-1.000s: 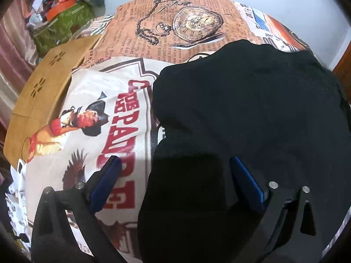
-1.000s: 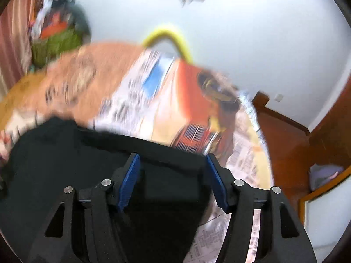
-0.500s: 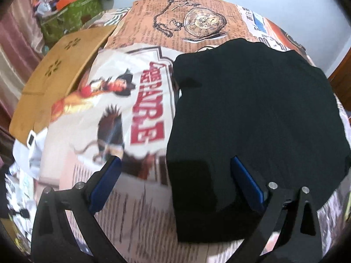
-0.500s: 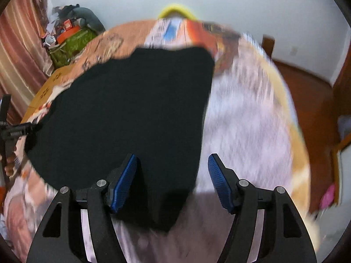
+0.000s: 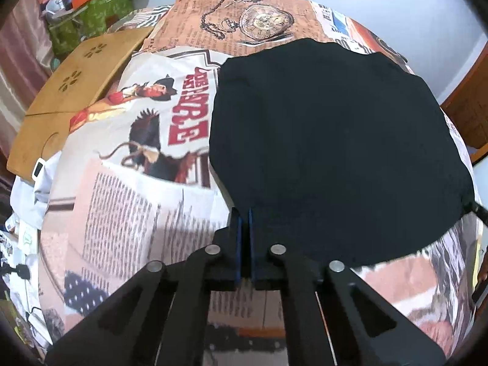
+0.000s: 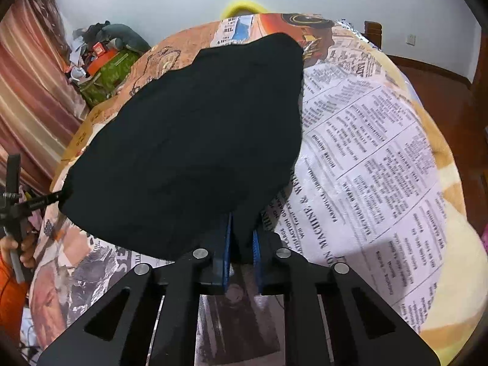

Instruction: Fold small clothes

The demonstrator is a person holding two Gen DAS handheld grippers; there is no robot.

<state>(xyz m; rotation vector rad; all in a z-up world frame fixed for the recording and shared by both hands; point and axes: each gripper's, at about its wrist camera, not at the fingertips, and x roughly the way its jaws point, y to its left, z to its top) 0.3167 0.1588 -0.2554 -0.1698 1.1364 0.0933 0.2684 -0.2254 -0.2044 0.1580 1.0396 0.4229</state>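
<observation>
A black garment (image 5: 329, 140) lies spread on the newspaper-print tablecloth (image 5: 128, 207). In the left wrist view my left gripper (image 5: 244, 216) is shut on the garment's near left edge. In the right wrist view the same garment (image 6: 195, 140) fills the middle, and my right gripper (image 6: 242, 231) is shut on its near right corner, with a fold of black cloth between the blue pads (image 6: 226, 244). The left gripper's tip also shows at the far left of the right wrist view (image 6: 58, 196), pinching the other corner.
A tan wooden board (image 5: 70, 88) lies at the table's left side. Green and orange clutter (image 5: 91, 9) is piled by the wall beyond it. A striped curtain (image 6: 27, 97) hangs on the left. The table's right edge (image 6: 457, 219) drops to a wooden floor.
Both grippers were open over the garment and have now shut on its near corners. Both have drawn back toward the near edge of the cloth.
</observation>
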